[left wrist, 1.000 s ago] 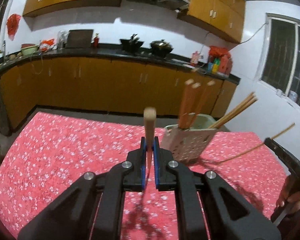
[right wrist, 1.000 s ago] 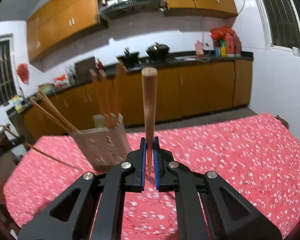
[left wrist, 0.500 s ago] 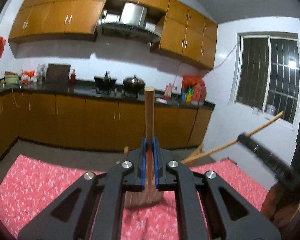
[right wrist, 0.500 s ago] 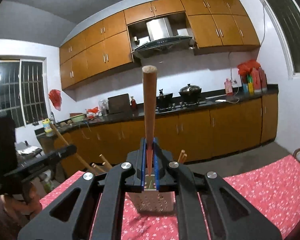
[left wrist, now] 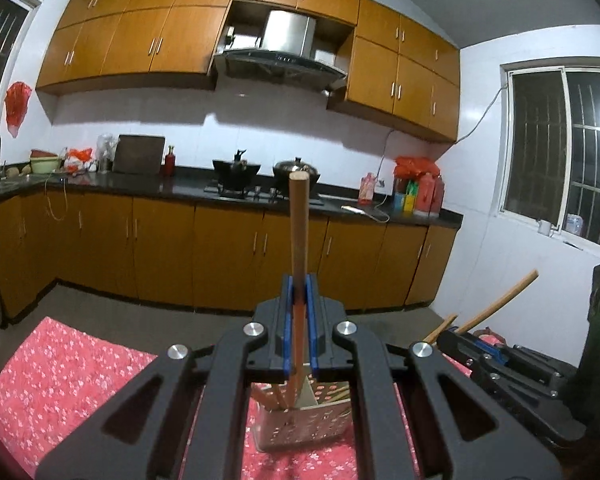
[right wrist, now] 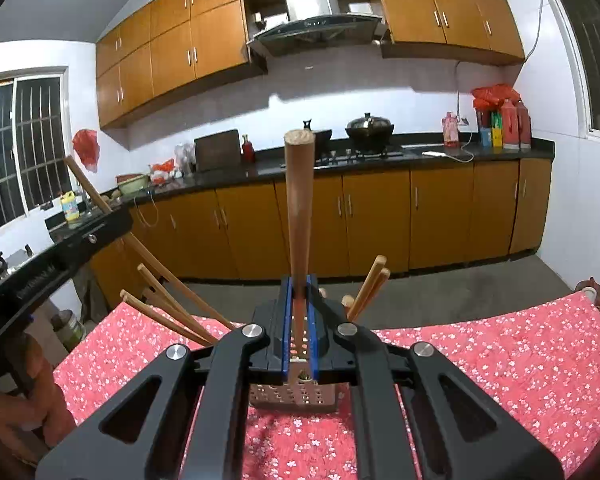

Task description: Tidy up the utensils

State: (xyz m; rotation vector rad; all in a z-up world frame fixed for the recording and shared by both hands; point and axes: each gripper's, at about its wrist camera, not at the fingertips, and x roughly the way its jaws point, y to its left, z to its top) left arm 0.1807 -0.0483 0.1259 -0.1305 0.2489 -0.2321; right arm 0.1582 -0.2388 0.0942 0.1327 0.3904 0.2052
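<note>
My left gripper (left wrist: 299,322) is shut on a wooden chopstick (left wrist: 299,232) that stands upright, its lower end down in the perforated utensil holder (left wrist: 304,420) right below the fingers. My right gripper (right wrist: 299,320) is shut on another wooden chopstick (right wrist: 299,208), also upright over the same holder (right wrist: 296,396). Several chopsticks (right wrist: 168,304) lean out of the holder. The right gripper shows at the right of the left wrist view (left wrist: 500,364); the left gripper shows at the left of the right wrist view (right wrist: 48,256).
The holder stands on a table with a red flowered cloth (right wrist: 500,360). Behind are orange kitchen cabinets (left wrist: 160,248), a dark counter with pots (left wrist: 296,168) and a window (left wrist: 564,152). A small jar (right wrist: 70,330) sits on the floor at left.
Both grippers have tilted up from looking down at the table to looking level, and come in over the holder. Each still holds its chopstick, now pointing down into the holder.
</note>
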